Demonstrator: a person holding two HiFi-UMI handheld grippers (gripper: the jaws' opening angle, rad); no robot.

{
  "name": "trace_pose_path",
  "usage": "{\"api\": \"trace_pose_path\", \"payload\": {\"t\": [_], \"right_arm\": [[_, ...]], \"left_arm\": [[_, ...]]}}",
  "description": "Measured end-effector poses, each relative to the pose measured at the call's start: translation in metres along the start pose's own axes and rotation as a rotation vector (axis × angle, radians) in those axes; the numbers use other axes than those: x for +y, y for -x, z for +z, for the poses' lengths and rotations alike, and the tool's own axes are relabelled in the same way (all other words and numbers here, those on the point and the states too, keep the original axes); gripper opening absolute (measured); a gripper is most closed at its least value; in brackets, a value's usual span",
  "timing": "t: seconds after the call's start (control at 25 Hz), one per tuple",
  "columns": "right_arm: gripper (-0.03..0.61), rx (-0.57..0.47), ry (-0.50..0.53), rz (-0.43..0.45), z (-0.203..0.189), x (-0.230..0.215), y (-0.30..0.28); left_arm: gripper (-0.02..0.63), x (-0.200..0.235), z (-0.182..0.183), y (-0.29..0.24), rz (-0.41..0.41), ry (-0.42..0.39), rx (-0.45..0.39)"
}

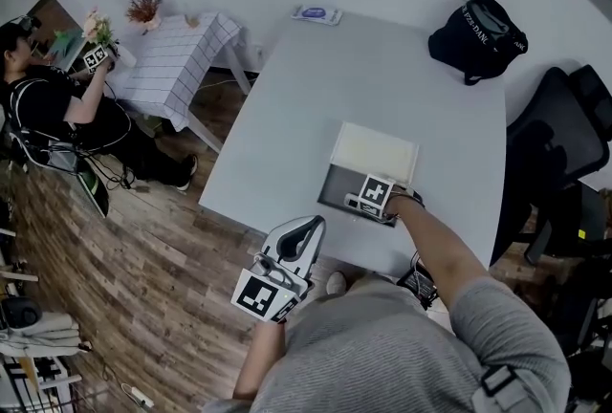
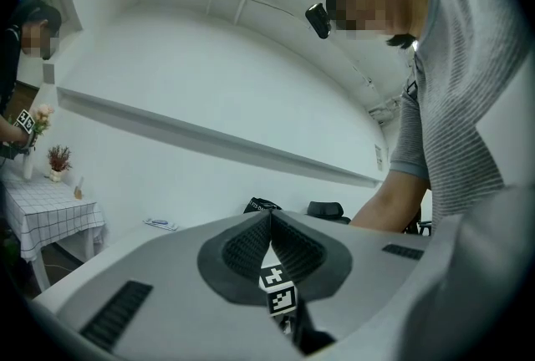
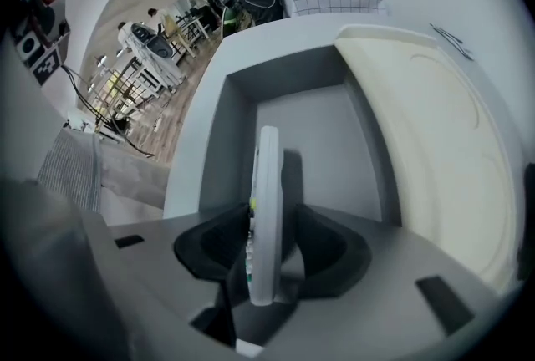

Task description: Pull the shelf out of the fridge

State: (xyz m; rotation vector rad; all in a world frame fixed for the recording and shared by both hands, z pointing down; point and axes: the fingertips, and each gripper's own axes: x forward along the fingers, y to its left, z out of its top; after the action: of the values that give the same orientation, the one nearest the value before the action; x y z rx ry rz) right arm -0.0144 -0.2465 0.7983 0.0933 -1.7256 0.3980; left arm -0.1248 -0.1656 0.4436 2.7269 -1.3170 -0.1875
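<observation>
Right side:
- Found at the open mouth of the fridge [image 1: 337, 182], on the near part of the grey table [image 1: 382, 67]: right gripper [image 1: 359, 203], held by a hand [image 1: 409, 203] in a grey sleeve.
- Pinched between its jaws, per the right gripper view [image 3: 267, 226]: thin white shelf [image 3: 267, 175], seen edge-on and upright.
- Reaches from the jaws forward over the fridge's grey cavity [image 3: 309, 142]. Cannot tell whether seated in any rail.
- Lying open flat beside the cavity, on its far side in the head view: cream fridge door [image 1: 375, 151].

Left side:
- Held off the near table edge, above the wooden floor [image 1: 143, 258], well apart from the fridge: left gripper [image 1: 308, 228].
- Pressed together tip to tip in the left gripper view [image 2: 270, 221], with nothing between the jaws.
- Pointed level across the room toward a white wall.

Surroundings:
- At the far right corner of the table: black bag [image 1: 478, 38].
- At the far table edge: small flat blue-and-white item [image 1: 316, 14].
- Right of the table: black office chair [image 1: 564, 134].
- Far left: side table with checked cloth [image 1: 182, 57], flowers on top, and a seated person [image 1: 48, 105] holding another marker cube.
</observation>
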Motion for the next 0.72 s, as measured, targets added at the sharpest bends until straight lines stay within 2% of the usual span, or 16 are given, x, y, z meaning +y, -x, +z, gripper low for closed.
{"api": "trace_pose_path", "payload": {"t": [0.16, 0.24, 0.48, 0.72], "right_arm": [[0.143, 0.038, 0.135, -0.054, 0.006, 0.008, -0.001], [0.132, 0.023, 0.176, -0.062, 0.011, 0.013, -0.006], [0.121, 0.0, 0.174, -0.09, 0.014, 0.013, -0.005], [0.12, -0.057, 0.105, -0.105, 0.019, 0.008, 0.009]], "left_arm": [[0.012, 0.003, 0.001, 0.003, 0.005, 0.001, -0.006], [0.012, 0.001, 0.002, 0.002, 0.0, 0.002, -0.009], [0.012, 0.002, 0.004, 0.001, -0.017, 0.003, -0.015], [0.012, 0.002, 0.004, 0.001, -0.033, 0.005, -0.016]]}}
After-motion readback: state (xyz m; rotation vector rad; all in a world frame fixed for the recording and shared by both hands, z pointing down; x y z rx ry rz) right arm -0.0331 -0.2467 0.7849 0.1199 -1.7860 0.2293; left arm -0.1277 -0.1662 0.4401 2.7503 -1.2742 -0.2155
